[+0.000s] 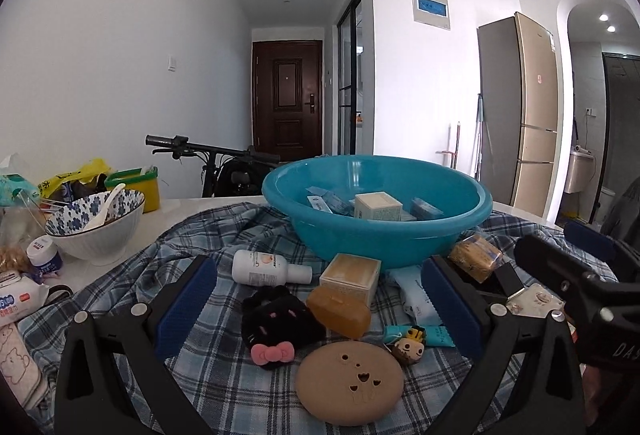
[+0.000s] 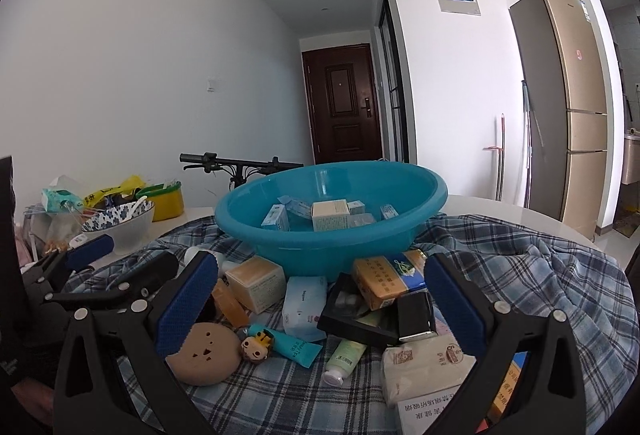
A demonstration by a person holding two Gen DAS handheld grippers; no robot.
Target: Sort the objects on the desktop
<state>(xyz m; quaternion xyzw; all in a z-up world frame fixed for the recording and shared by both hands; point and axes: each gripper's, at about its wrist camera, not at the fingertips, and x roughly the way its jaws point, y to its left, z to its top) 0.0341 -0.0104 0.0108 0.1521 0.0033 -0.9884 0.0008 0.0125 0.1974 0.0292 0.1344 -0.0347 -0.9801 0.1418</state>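
On the bench, over the checked cloth (image 1: 224, 363), we hold both claws wide and empty: the left claw (image 1: 320, 299) above the amber case (image 1: 339, 311), the right claw (image 2: 320, 295) above the black box (image 2: 360, 311). Several boxes already lie in the teal basin (image 1: 376, 235). The objects touch, so we think a closing claw could push a neighbour away.

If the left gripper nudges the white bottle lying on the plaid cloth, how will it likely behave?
The white bottle lies on its side with a round body, so it would probably roll rather than slide. The rumpled plaid cloth may stop it soon. It looks like smooth plastic, so the pads of the open left gripper might slip unless they close across its middle.
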